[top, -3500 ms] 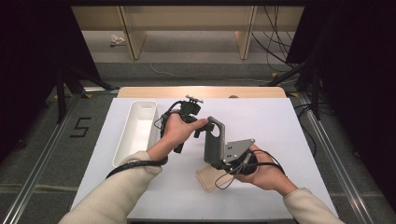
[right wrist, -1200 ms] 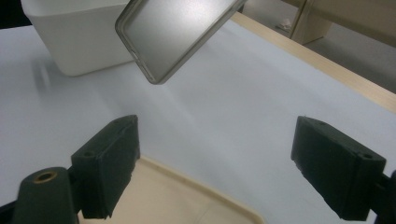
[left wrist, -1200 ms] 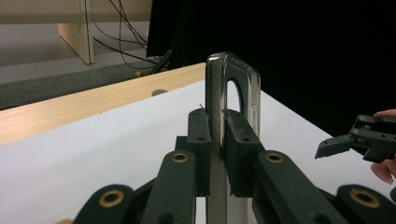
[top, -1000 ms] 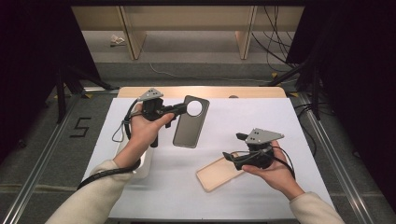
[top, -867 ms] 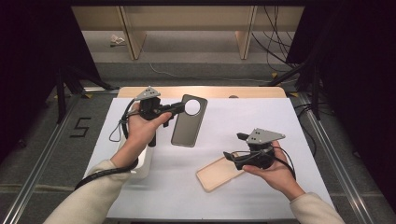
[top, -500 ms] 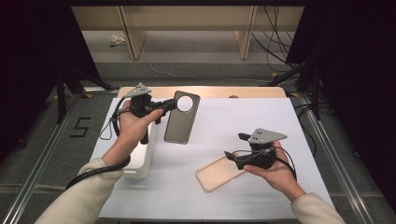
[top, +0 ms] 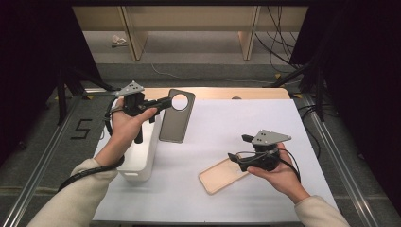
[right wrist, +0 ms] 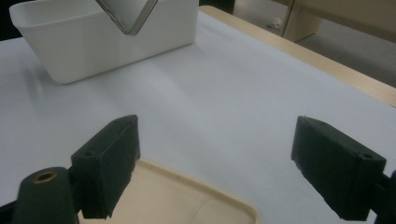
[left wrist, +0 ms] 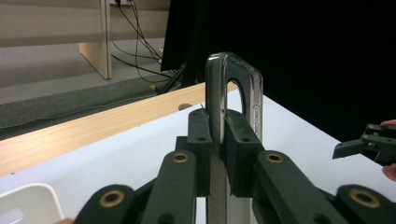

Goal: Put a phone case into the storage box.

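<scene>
Two Cases, Two Grippers on a White Table

Two phone cases are in play on the white table (top: 265,127), which takes up the middle of the high view with a wooden edge along its far side. At about 9 o'clock on it stands the white bin (top: 142,158), a long open tub; in the right gripper view the same bin (right wrist: 84,42) sits at 11 o'clock.

Next in size is the dark phone case (top: 176,118), with a round camera opening near its upper end, held up in the air at about 11 o'clock, just to the right of the bin's far end. In the left gripper view this case (left wrist: 229,84) stands on edge, running straight up between the jaws. The beige phone case (top: 222,175) lies flat on the table at about 5 o'clock, open side up.

The left gripper (top: 163,101) has its jaws clamped on the dark case's edge, pads pressing it from both sides. The right gripper (top: 235,158) rests low at 4 o'clock, its jaws wide apart, with the beige case's near corner (right wrist: 187,200) lying below and between them, unpinched.
</scene>
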The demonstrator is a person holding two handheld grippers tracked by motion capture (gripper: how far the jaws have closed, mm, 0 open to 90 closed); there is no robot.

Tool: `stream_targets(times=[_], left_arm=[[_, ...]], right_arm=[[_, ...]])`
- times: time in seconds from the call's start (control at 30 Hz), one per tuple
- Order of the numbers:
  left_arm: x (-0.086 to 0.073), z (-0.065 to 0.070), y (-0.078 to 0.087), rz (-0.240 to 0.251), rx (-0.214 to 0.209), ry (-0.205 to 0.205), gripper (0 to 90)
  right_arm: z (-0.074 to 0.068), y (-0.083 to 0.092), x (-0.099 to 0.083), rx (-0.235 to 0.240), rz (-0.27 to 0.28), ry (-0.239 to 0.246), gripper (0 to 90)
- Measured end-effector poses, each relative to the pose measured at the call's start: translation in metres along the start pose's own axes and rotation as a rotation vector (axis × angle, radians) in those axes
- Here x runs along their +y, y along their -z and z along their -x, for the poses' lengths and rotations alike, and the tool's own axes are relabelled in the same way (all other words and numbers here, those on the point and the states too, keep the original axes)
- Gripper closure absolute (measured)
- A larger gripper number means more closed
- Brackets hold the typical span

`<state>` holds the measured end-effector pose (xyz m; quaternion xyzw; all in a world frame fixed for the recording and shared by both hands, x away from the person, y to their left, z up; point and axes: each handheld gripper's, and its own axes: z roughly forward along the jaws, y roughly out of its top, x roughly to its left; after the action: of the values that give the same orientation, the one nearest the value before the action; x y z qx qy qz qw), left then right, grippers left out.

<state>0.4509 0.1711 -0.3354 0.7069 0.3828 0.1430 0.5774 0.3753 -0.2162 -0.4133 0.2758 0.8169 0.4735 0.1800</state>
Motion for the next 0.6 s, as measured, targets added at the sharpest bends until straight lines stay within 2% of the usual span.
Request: stream_targets(times=[0.17,0.6], left_arm=[[0.004,-0.004,0.004,0.005,0.007,-0.012,81.6],[0.007,-0.018,0.015,0.028,0.042,-0.008,81.6]], right_arm=[[0.000,-0.001,0.000,0.000,-0.001,0.002,16.4],[0.000,-0.001,-0.001,-0.003,-0.004,0.000,16.4]])
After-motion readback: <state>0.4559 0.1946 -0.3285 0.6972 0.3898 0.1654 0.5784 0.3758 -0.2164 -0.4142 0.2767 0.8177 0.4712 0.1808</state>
